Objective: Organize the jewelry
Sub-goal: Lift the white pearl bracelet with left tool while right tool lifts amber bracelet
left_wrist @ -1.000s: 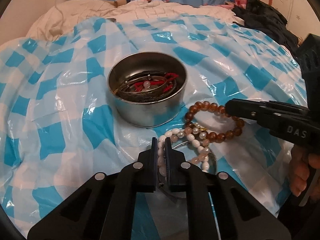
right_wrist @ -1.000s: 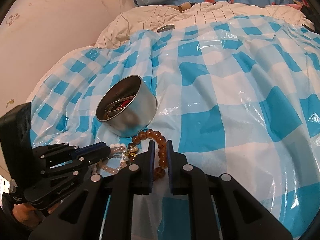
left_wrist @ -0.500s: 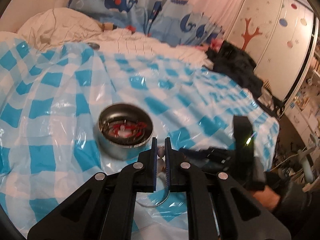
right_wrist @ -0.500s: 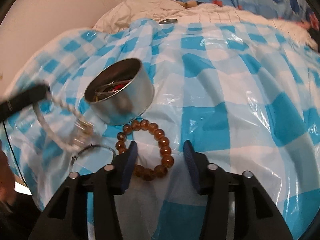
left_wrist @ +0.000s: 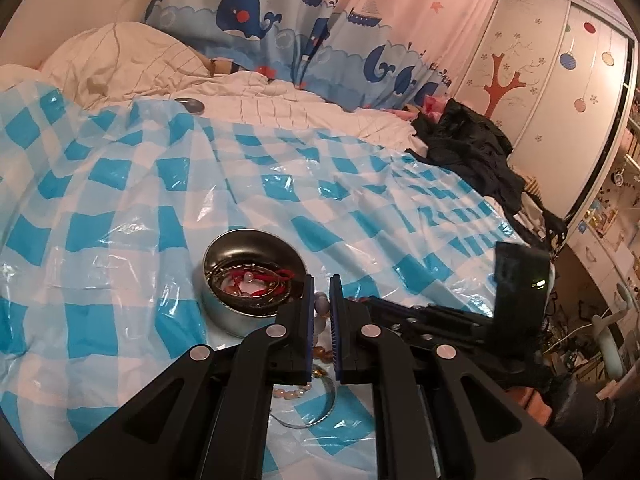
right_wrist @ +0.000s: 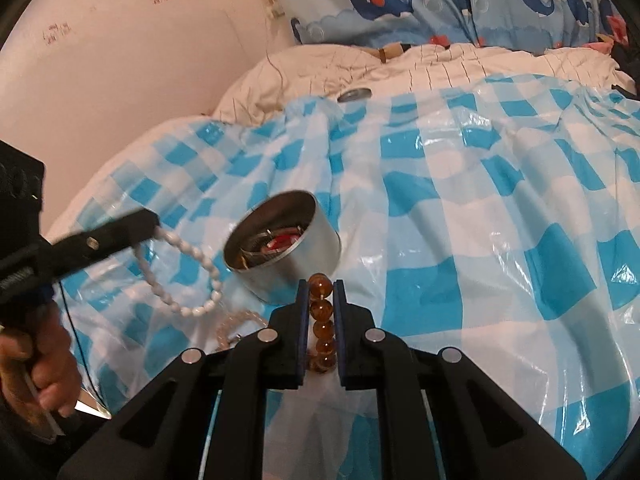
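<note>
Bedding fills most of both views: one bed (left_wrist: 280, 100) with a cream quilt, and over it one glossy plastic sheet (left_wrist: 120, 184) in blue and white checks, wrinkled and catching the light. Behind the bed hangs one curtain (left_wrist: 304, 36) printed with whales and boats. In the left view, one pale wardrobe (left_wrist: 560, 92) with a painted tree stands to the right, and one heap of dark clothes (left_wrist: 472, 148) lies at that edge of the bed.

One round metal tin (right_wrist: 284, 248) sits on the sheet, holding red cord and metal bangles. One flat metal lid (right_wrist: 354, 94) lies far back where the sheet meets the quilt.

Two tools are in view. The left tool (left_wrist: 321, 300) is clamped on one string of white beads (right_wrist: 180, 276), which hangs in a loop clear of the sheet, just left of the tin. The right tool (right_wrist: 320, 300) is clamped on one bracelet of amber beads (right_wrist: 322, 312), held directly in front of the tin.

One thin metal bangle (left_wrist: 324, 412) and one pale pink bead bracelet (right_wrist: 236, 320) lie on the sheet near the tin.
</note>
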A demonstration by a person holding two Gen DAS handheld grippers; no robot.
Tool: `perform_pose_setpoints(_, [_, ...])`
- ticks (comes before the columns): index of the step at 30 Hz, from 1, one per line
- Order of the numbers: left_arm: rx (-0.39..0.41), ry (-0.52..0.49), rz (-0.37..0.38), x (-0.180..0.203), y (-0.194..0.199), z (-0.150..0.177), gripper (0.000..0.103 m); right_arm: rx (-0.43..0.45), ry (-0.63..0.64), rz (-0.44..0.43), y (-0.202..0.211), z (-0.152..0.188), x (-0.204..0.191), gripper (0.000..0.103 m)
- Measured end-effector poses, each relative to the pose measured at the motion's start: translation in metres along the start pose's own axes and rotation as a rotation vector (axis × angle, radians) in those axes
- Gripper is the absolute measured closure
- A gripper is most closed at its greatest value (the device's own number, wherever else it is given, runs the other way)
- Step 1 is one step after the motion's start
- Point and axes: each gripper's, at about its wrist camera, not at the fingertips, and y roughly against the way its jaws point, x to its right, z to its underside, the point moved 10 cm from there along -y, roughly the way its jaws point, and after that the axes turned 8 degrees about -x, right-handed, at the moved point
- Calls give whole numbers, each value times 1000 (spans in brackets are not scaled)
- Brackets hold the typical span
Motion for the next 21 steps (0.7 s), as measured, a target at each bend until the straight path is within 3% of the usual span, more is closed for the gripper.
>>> perform_pose_setpoints(5, [-9, -2, -18, 0, -5, 1, 97, 53, 1, -30, 13, -10, -5, 91])
perform_pose_setpoints(21, [-23, -67, -150, 0, -13, 1, 97, 35, 3, -30, 12, -6, -5, 91])
